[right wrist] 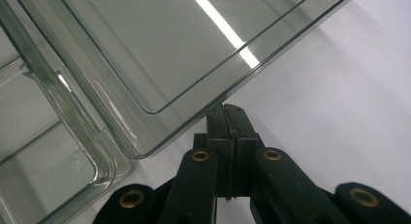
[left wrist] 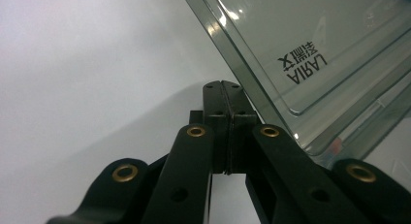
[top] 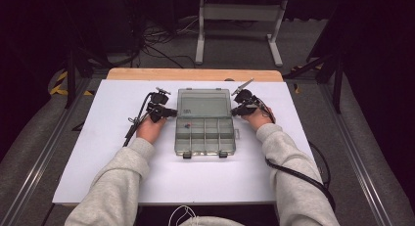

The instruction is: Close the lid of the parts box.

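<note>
A clear plastic organizer box (top: 211, 144) with several compartments sits mid-table, its lid (top: 203, 103) swung open toward the far side. Small coloured pieces (top: 187, 124) lie in one far-left compartment. My left gripper (top: 173, 111) is at the lid's left edge, with its jaws pressed together and nothing between them. In the left gripper view its tips (left wrist: 224, 86) are just beside the lid (left wrist: 291, 40). My right gripper (top: 234, 111) is shut and empty at the lid's right edge. In the right gripper view its tips (right wrist: 225, 110) meet the lid's rim (right wrist: 169, 44), beside the box base (right wrist: 39, 161).
A white sheet (top: 122, 167) covers the wooden table (top: 195, 74). Cables trail from both grippers, the right one (top: 298, 174) looping off the table's right side. A white frame stand (top: 240, 20) and floor cables lie beyond the far edge.
</note>
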